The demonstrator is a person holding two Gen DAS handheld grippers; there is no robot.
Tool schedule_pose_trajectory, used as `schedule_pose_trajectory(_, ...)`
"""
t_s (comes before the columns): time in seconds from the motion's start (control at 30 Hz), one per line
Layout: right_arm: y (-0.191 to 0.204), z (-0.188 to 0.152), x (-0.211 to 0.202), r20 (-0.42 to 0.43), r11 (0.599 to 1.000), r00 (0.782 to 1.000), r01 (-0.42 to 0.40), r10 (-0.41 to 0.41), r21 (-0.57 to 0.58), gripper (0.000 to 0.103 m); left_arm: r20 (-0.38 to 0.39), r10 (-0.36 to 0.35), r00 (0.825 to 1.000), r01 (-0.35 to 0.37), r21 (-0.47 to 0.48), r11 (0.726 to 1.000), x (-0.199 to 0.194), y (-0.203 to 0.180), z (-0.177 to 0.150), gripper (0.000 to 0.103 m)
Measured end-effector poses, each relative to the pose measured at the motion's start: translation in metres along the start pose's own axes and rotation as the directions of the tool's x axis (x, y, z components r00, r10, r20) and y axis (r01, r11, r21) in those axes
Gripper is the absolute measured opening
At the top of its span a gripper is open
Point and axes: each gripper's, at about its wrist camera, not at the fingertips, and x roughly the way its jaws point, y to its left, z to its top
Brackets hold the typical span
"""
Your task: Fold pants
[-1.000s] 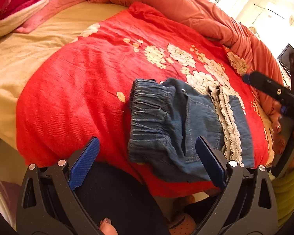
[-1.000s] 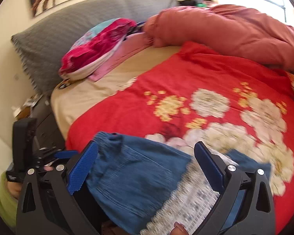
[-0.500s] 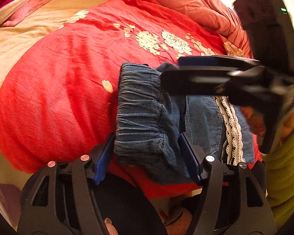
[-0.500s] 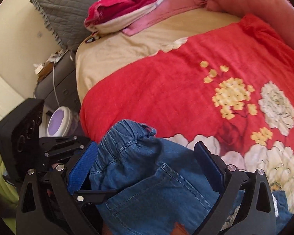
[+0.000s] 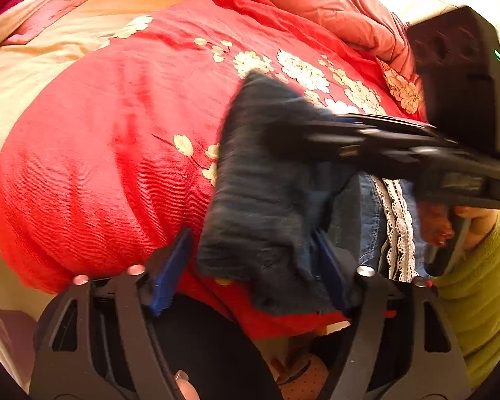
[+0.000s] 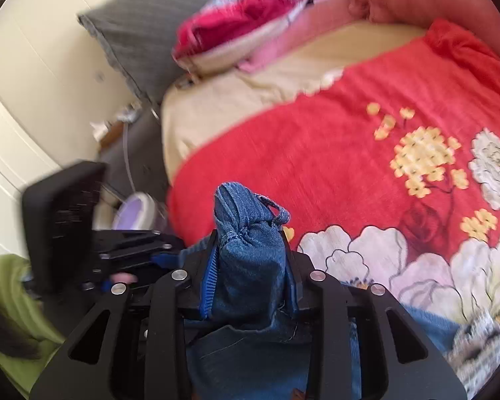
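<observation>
We hold a black two-finger tool with blue ribbed pads in each hand, over the folded blue denim pants [image 5: 270, 200] that lie at the near edge of the bed, on a red blanket printed with white and yellow flowers [image 5: 110, 153].

The right tool [image 6: 250, 270] has just been closing, and its pads are now clamped on a bunched fold of the denim waistband; a tuft of cloth with a small belt loop [image 6: 276, 211] sticks up beyond the fingertips. More of the pants spreads below and behind this tool, with a strip of white lace trim [image 6: 476, 336] to its right.

The left tool [image 5: 250, 266] has just been opening a little, after closing; its pads stand apart on either side of the gathered waistband edge. The left pad [image 5: 170, 266] is clear of the cloth; whether the right one touches it we cannot tell, since the denim is blurred there. In the left wrist view the right tool [image 5: 283, 133] reaches across from the right, just ahead of the left tool, held by a hand in a green sleeve [image 5: 480, 300].

Beyond both tools lie a cream sheet [image 6: 236, 100], a salmon quilted duvet [image 5: 333, 10] and a grey pillow [image 6: 143, 23].
</observation>
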Motion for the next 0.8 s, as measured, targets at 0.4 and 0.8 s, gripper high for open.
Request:
schedule_pose_trajectory(0.4,-0.001,-0.029,-0.099,0.216,0.999,0.976,-0.027,0.022,0.019,0.031,0.033,-0.189,0.982,0.189,-0.009,0.982,-0.003,-0.065,-0.001,0.062)
schedule_pose_trajectory(0.8,-0.042,-0.074,-0.174,0.369,0.997,0.929,0.008,-0.037,0.078,0.045,0.061,-0.246,0.967,0.239,0.099,0.966,0.007,-0.159,0.000,0.057)
